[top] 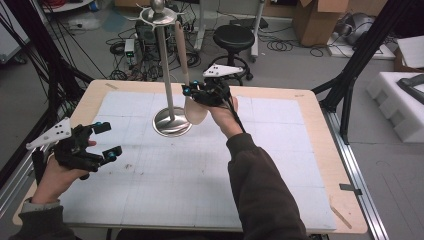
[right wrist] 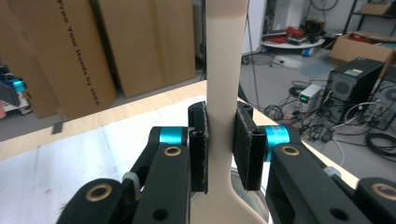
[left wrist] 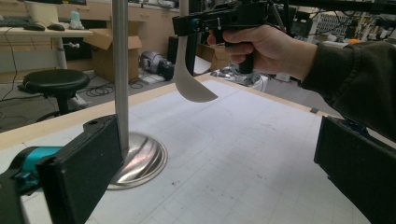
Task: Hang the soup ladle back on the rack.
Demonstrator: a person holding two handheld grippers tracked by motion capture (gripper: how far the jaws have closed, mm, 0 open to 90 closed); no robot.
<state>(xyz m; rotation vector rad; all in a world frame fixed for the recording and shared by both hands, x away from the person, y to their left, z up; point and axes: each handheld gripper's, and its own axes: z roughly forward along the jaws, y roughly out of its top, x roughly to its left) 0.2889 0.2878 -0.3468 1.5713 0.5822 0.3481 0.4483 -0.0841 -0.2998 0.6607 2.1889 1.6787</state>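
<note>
High view: right gripper [top: 192, 91] holds a pale spoon [top: 196, 111] upright just right of the metal stand [top: 172, 122], handle rising twd the top ring, bowl low, off the tabletop [top: 280, 165]. Left gripper [top: 106, 140] near-left, well apart.

Left gripper view: fingers [left wrist: 79, 175] apart, empty; spoon far ahead.

Right gripper view: fingers [right wrist: 198, 147] clamped on spoon handle, long axis vertical.

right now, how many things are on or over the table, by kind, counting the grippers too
grippers: 2, the left gripper open over the mat, the right gripper shut on the spoon
stands: 1, the metal stand on its round base
spoons: 1, the pale spoon, hanging upright beside the stand
mats: 1, the white mat
total: 5
</note>
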